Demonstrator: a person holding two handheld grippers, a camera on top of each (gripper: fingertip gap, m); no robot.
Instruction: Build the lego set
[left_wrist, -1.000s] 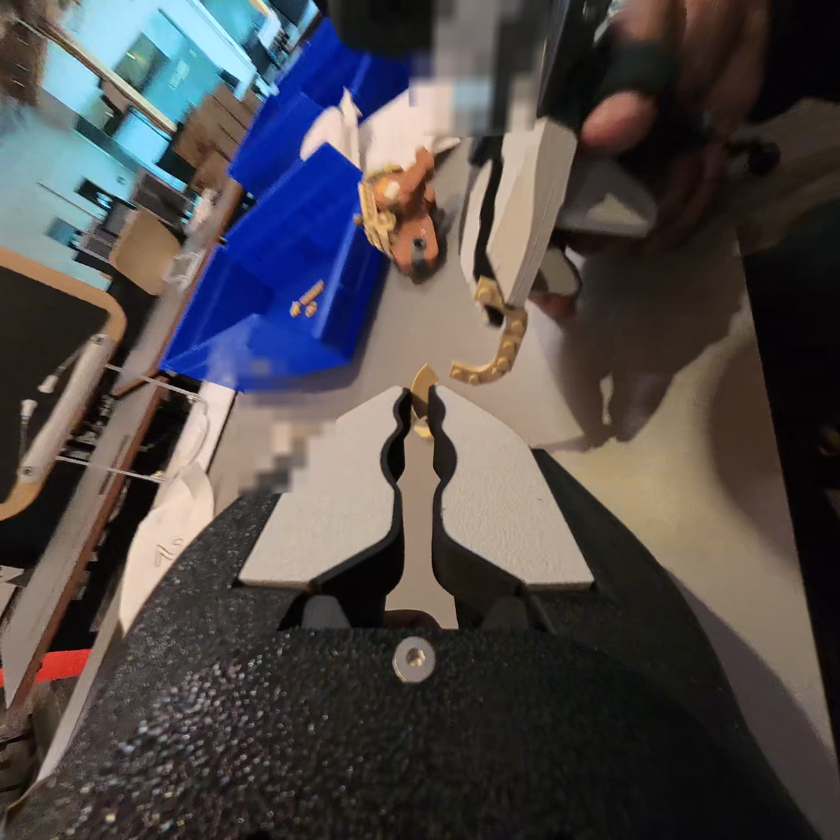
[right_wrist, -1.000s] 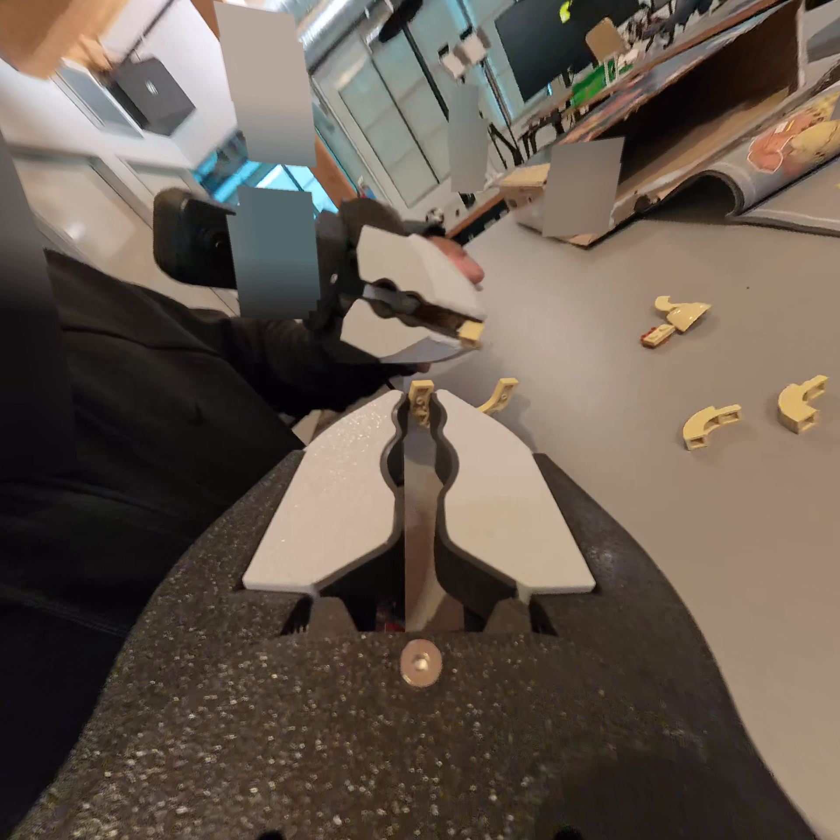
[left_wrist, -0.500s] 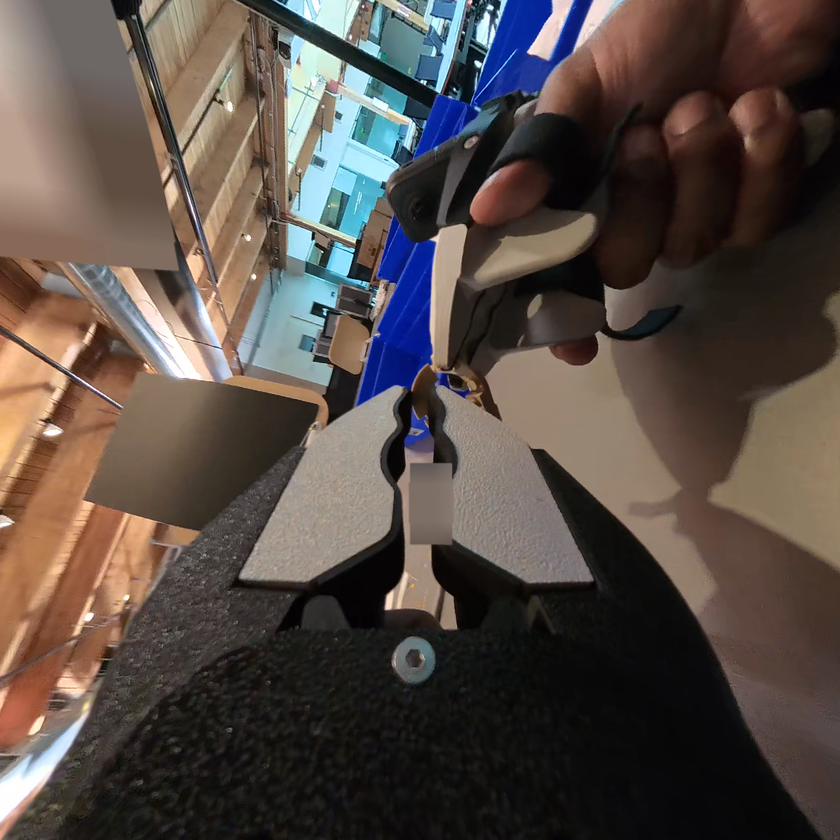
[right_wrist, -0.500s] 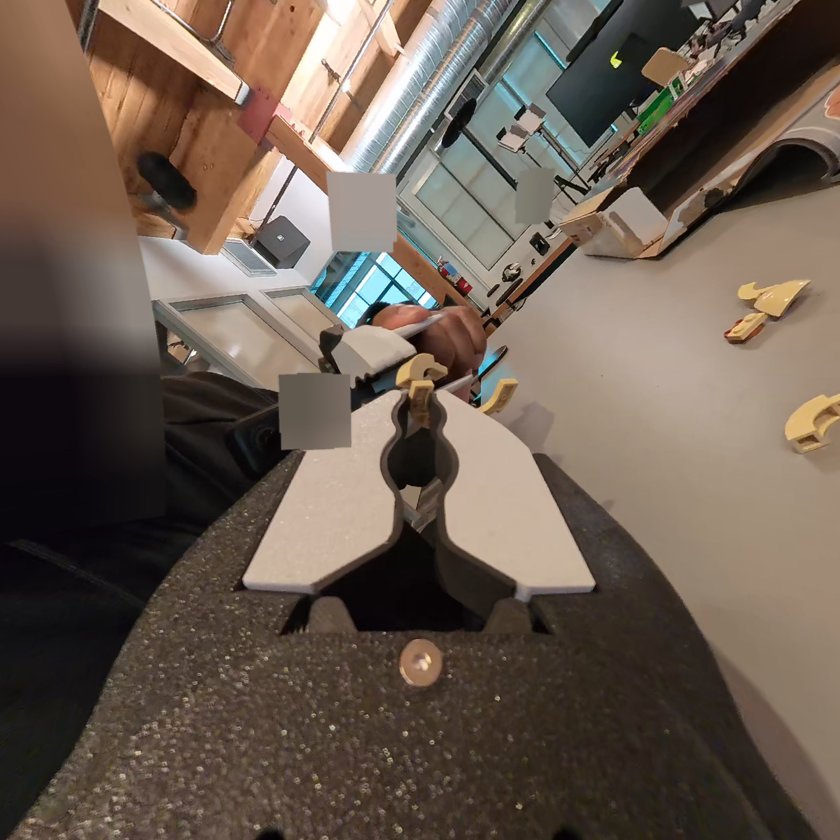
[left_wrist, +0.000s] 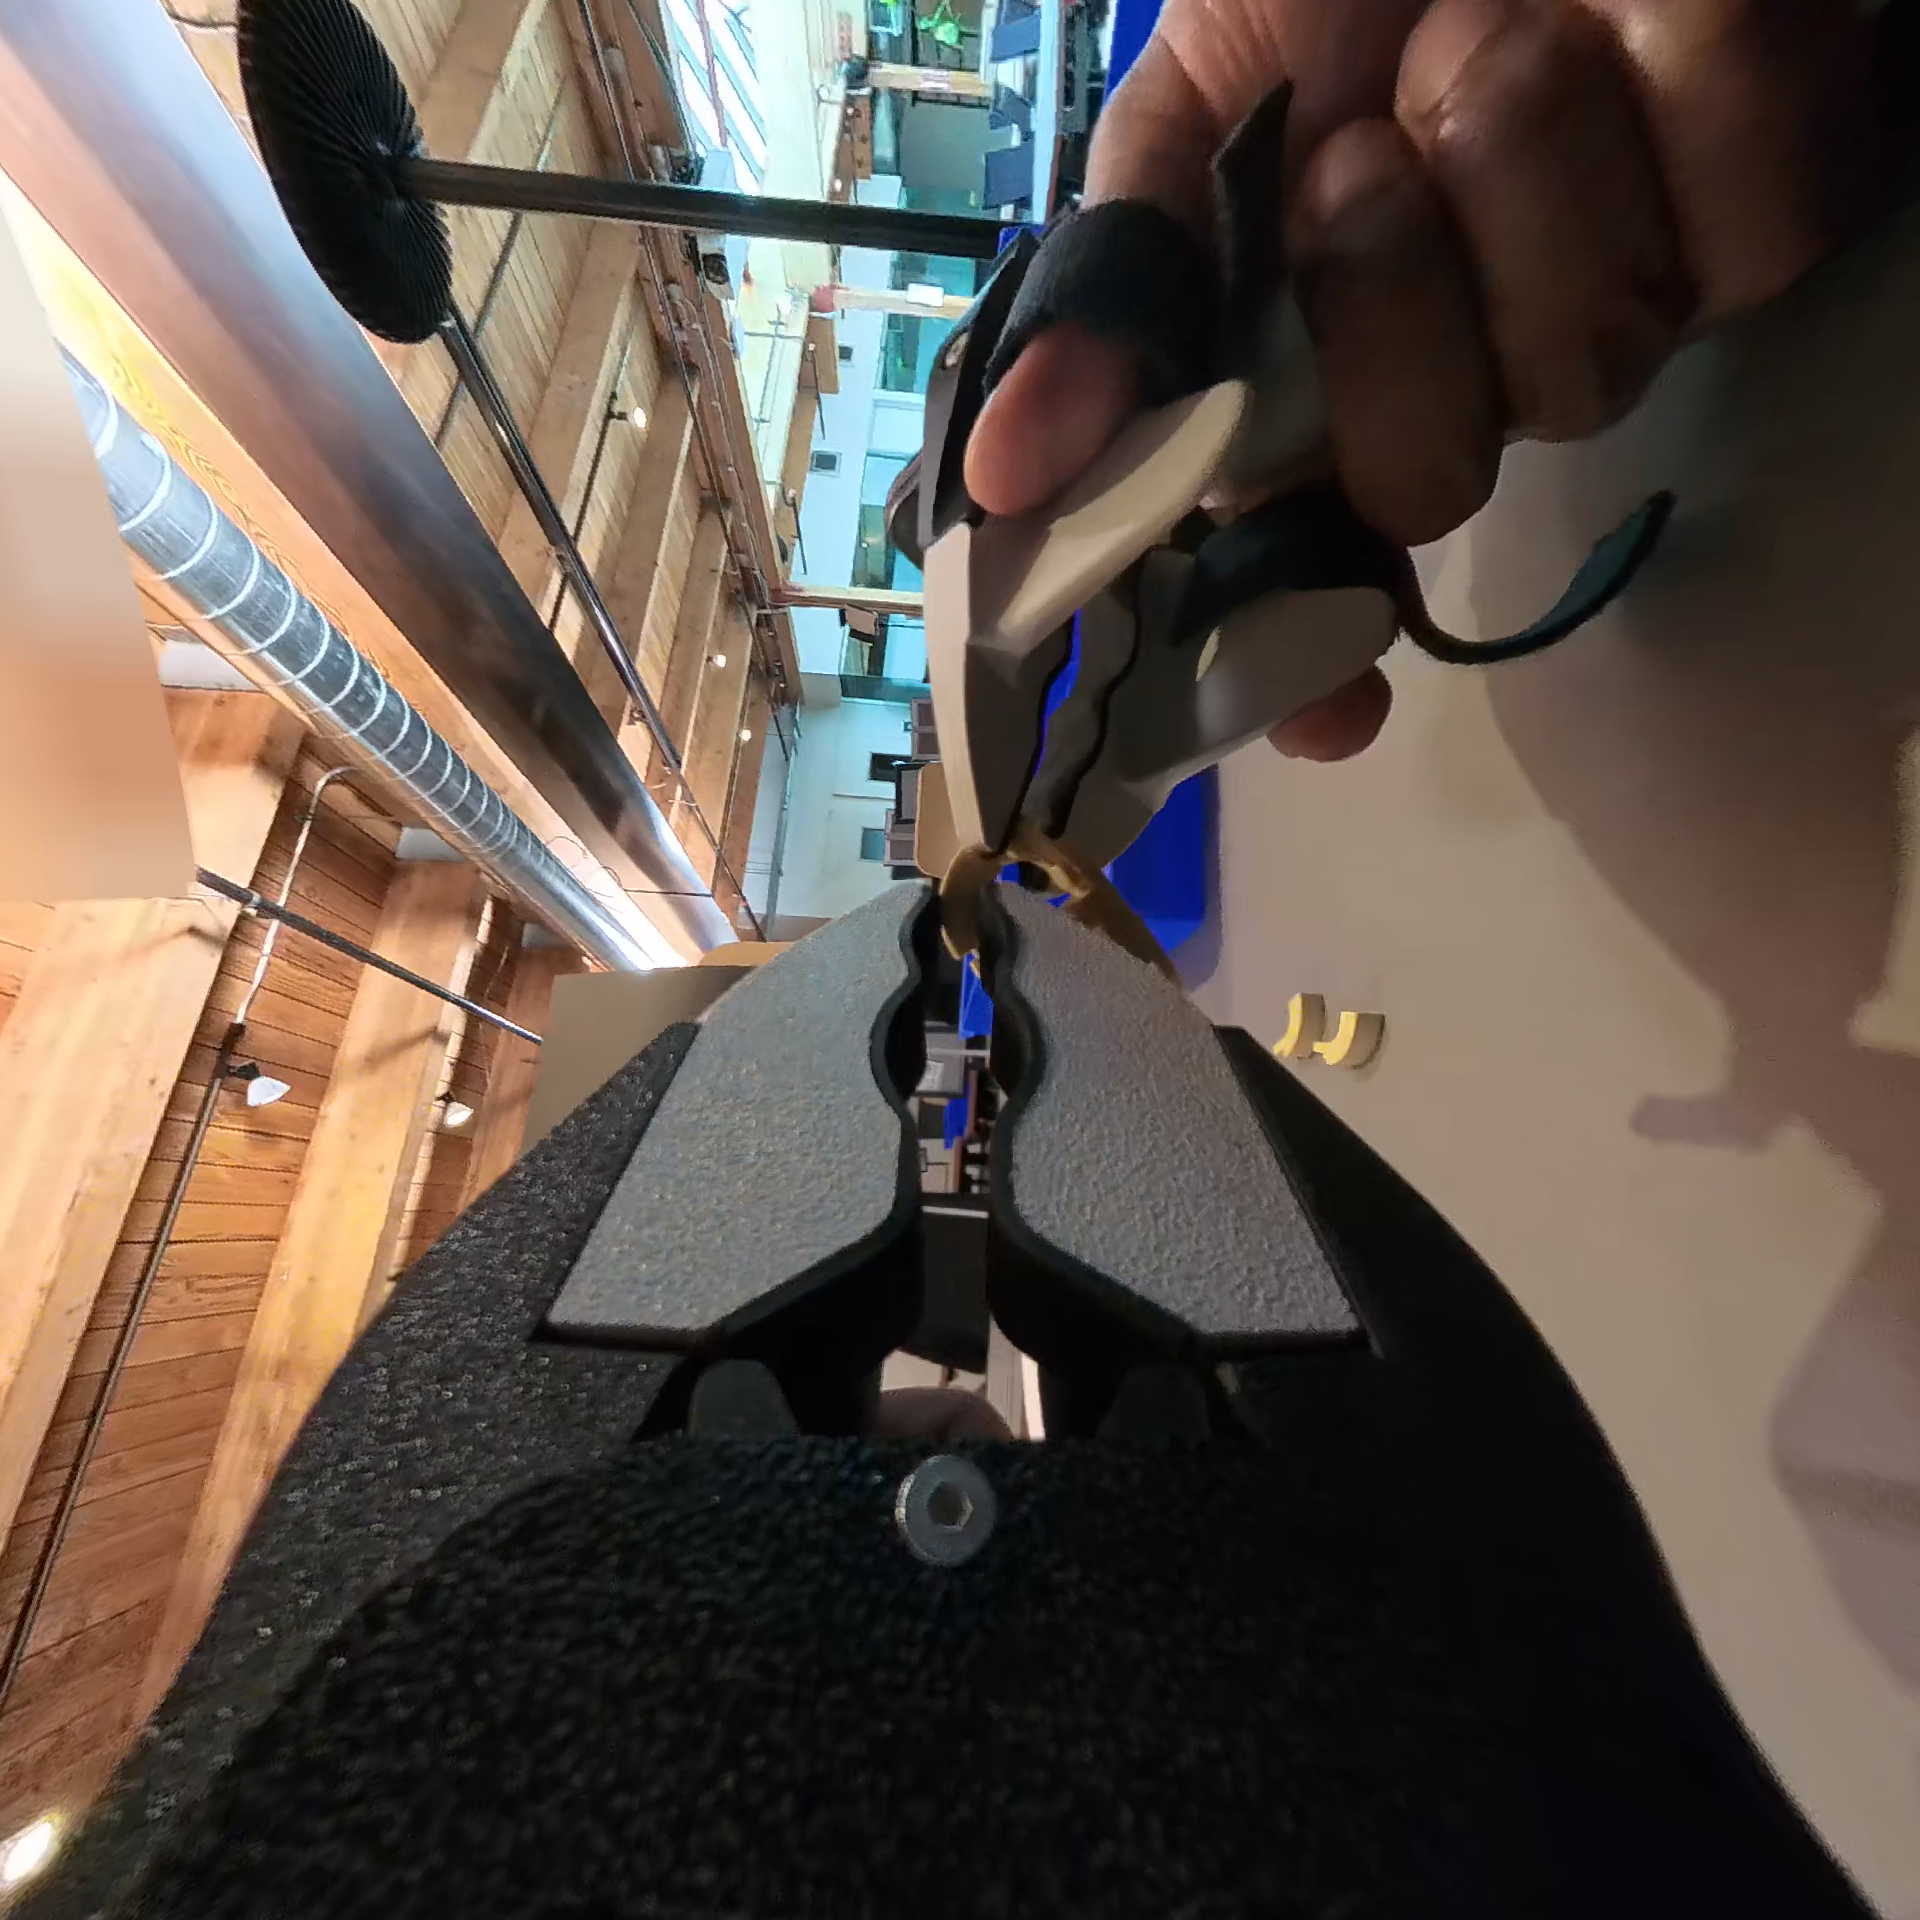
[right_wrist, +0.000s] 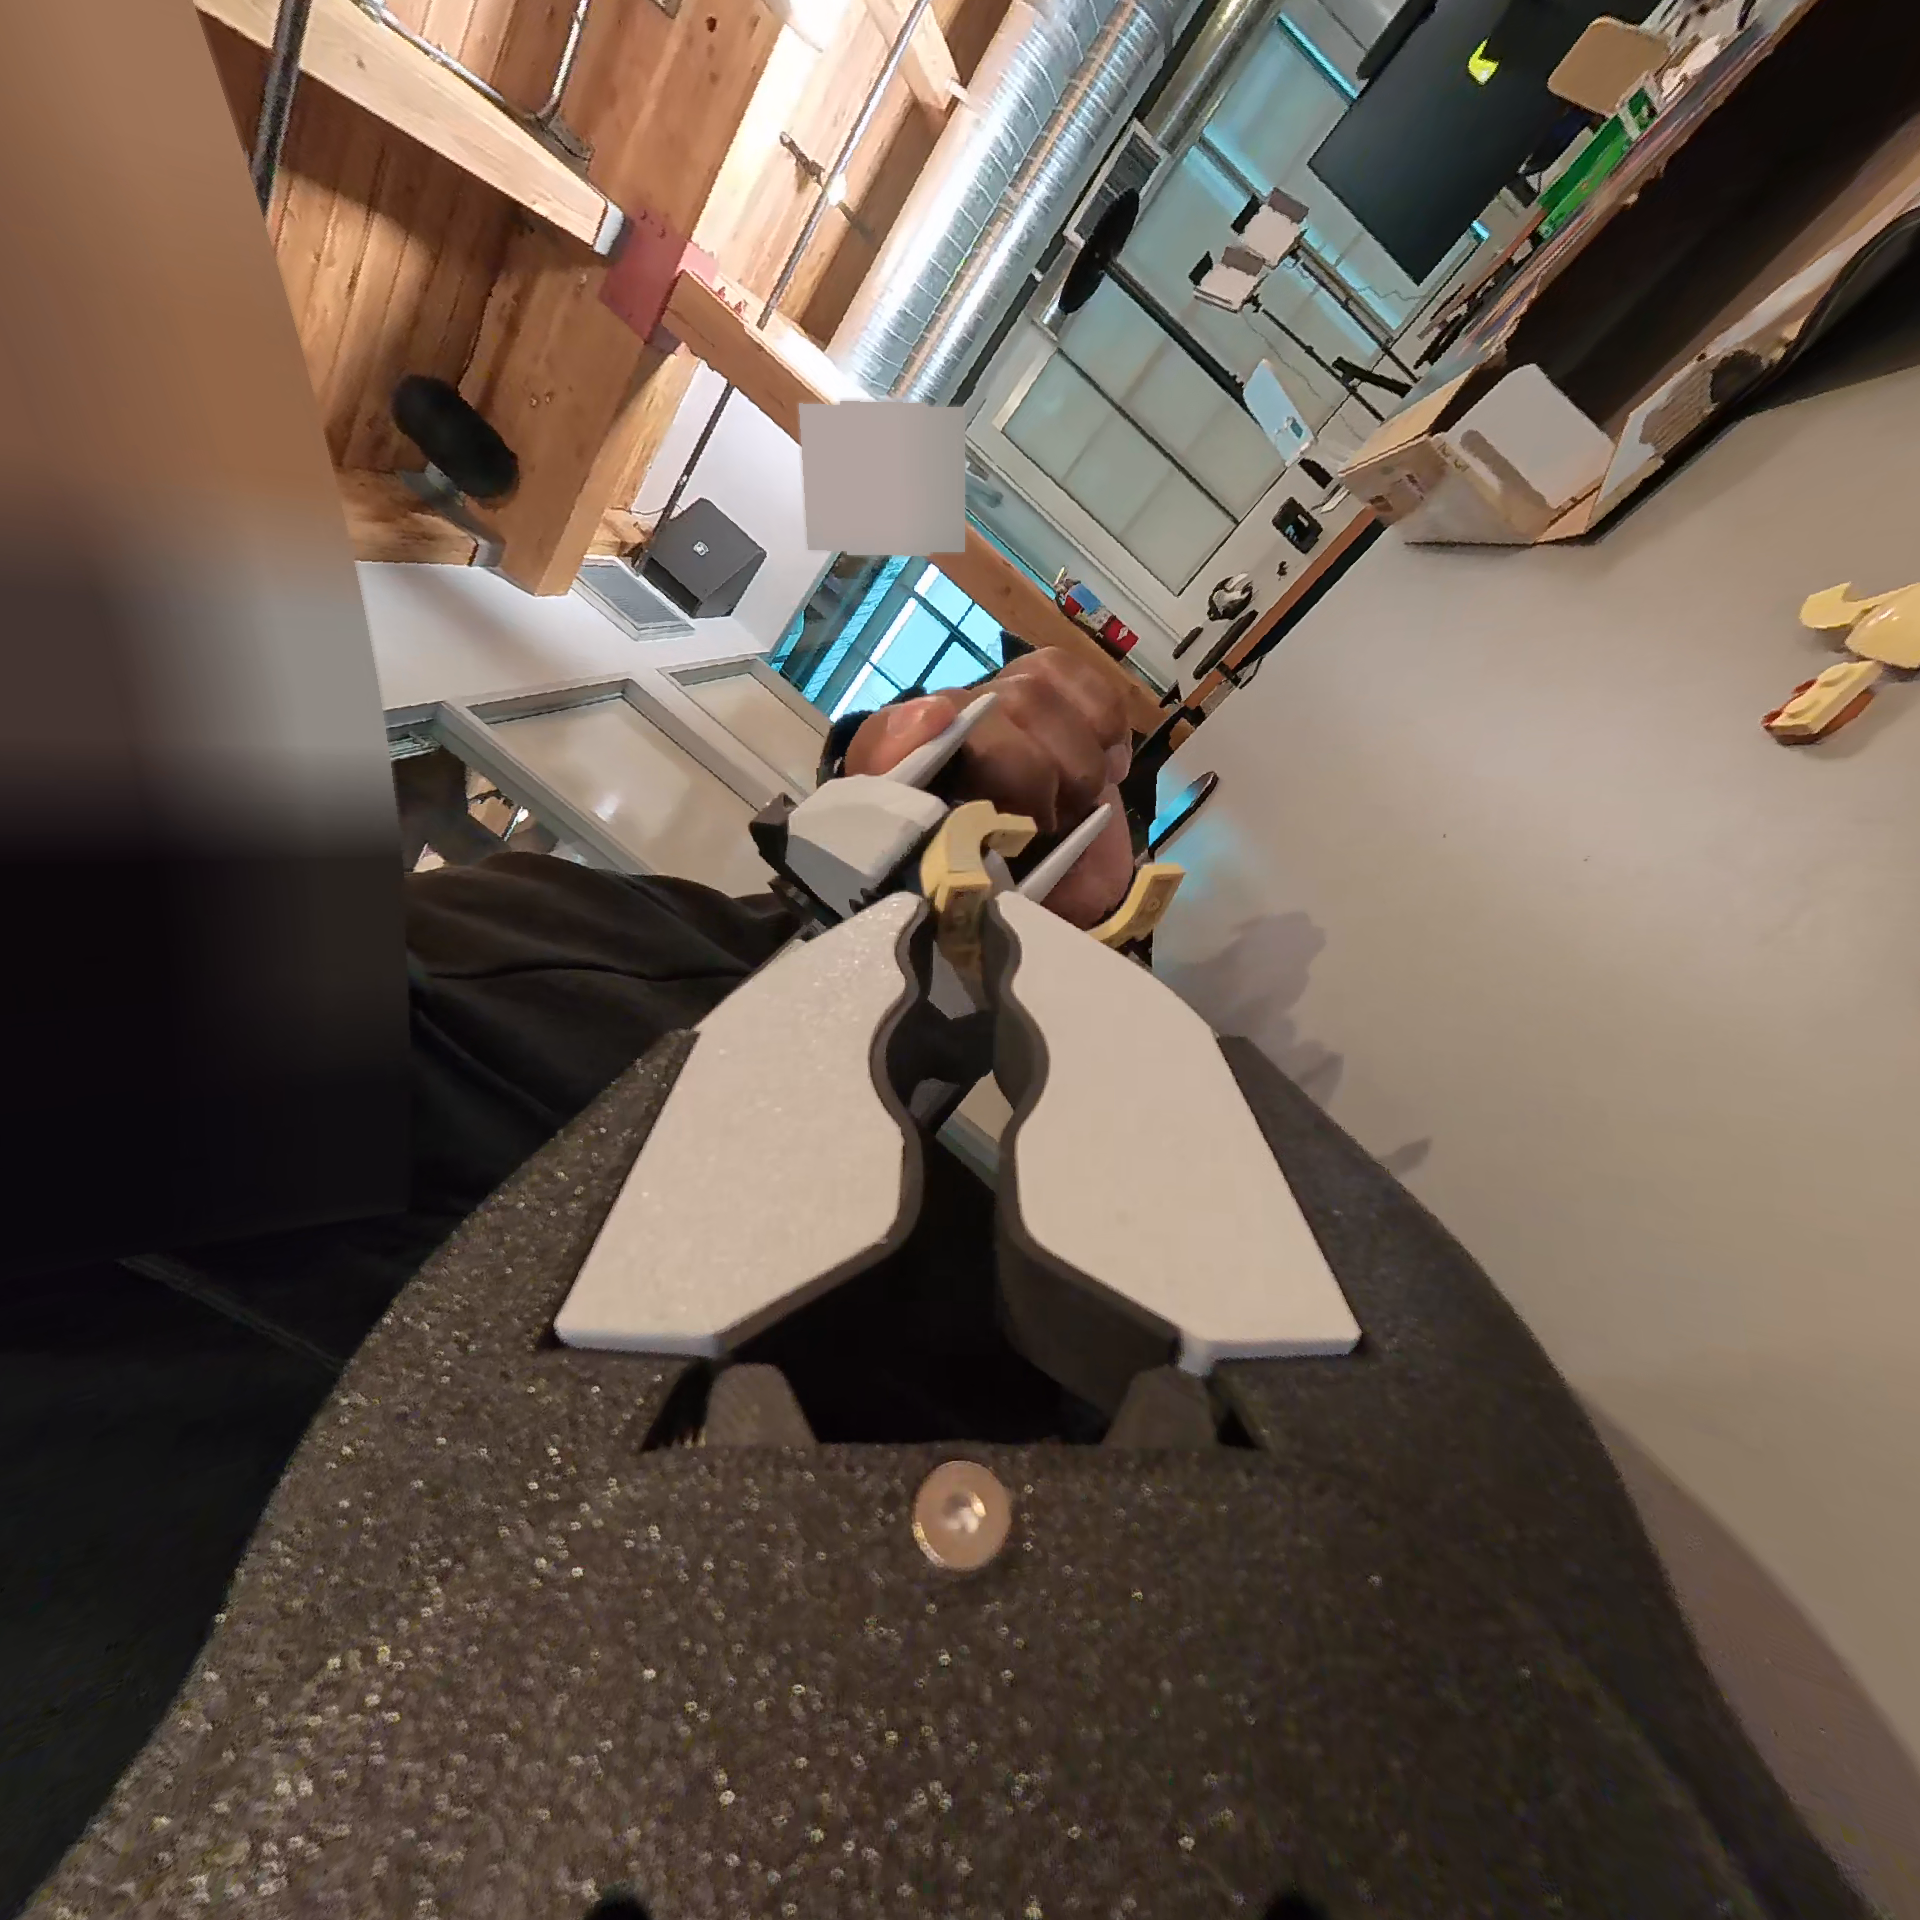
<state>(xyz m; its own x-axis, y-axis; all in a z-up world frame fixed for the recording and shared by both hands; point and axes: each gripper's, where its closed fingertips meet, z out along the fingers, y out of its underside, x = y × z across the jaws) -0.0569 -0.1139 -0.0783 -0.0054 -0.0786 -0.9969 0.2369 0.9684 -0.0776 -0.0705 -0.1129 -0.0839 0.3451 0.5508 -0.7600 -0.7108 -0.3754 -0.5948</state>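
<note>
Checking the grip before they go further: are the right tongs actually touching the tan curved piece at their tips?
Touching. The right wrist view shows the right tongs closed on the tan curved piece, both tips against its lower end.

Two tan curved bricks (right_wrist: 971, 862) meet mid-air (one per gripper, pinched at tips).

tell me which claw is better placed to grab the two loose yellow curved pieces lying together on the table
Probably neither yet: the left claw and right claw each already grip a tan curved piece. Left is likelier: those yellow pieces lie just beside its tip.
</note>
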